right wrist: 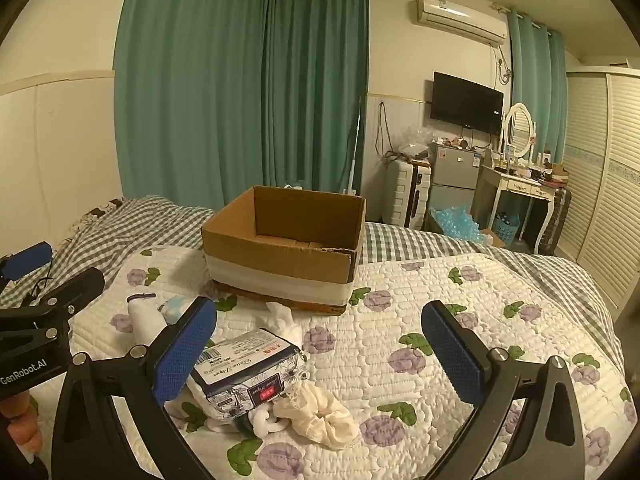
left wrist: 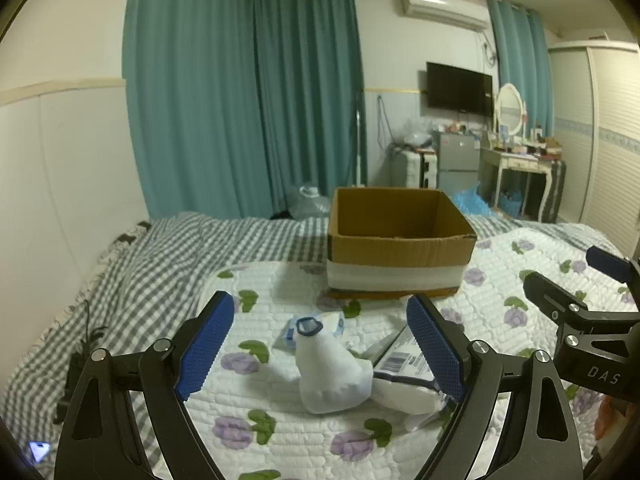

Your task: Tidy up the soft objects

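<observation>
An open cardboard box (left wrist: 400,240) (right wrist: 284,248) stands on the flowered quilt (left wrist: 520,280) (right wrist: 460,320). In front of it lie soft items. A white sock with a blue cuff (left wrist: 326,368) (right wrist: 144,320) lies between my left gripper's fingers. A tissue pack (right wrist: 248,368) (left wrist: 400,354) lies beside a cream scrunchie (right wrist: 320,412). A small blue-white packet (left wrist: 316,330) (right wrist: 176,306) lies behind the sock. My left gripper (left wrist: 320,350) is open and empty above the sock. My right gripper (right wrist: 320,360) is open and empty above the tissue pack and scrunchie.
A grey checked blanket (left wrist: 140,280) covers the bed's left and far side. Green curtains (left wrist: 240,100) hang behind. A fridge (right wrist: 452,176), suitcase (right wrist: 406,196) and dressing table (right wrist: 520,188) stand beyond the bed. A white cloth (right wrist: 286,322) lies by the box.
</observation>
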Tool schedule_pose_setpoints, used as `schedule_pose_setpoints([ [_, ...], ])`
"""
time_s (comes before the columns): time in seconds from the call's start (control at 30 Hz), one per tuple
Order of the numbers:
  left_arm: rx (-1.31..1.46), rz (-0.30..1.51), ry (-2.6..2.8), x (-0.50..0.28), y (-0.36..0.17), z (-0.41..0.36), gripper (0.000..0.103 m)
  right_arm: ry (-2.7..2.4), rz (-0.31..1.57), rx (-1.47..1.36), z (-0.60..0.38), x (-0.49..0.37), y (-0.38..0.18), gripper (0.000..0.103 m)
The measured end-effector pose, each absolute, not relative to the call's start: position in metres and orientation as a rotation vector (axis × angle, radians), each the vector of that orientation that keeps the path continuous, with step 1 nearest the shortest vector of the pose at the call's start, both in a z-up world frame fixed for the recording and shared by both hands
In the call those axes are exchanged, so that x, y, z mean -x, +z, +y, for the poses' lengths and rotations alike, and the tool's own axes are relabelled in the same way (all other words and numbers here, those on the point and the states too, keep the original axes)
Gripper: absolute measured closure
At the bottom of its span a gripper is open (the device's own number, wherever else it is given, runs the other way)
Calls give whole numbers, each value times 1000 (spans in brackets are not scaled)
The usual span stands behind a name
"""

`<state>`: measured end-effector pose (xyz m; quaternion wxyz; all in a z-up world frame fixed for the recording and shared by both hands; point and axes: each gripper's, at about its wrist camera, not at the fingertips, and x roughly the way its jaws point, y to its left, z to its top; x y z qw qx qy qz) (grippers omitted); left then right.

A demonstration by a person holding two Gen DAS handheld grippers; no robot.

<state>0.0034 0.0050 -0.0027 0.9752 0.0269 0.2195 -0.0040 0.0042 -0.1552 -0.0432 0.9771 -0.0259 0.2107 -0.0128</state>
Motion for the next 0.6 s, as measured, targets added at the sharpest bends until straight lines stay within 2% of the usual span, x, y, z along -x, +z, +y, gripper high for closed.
schedule_pose_setpoints([
  [0.6,-54,443,-5,1,-5,8,13,-24,430,55,-155,-6,-47,0],
])
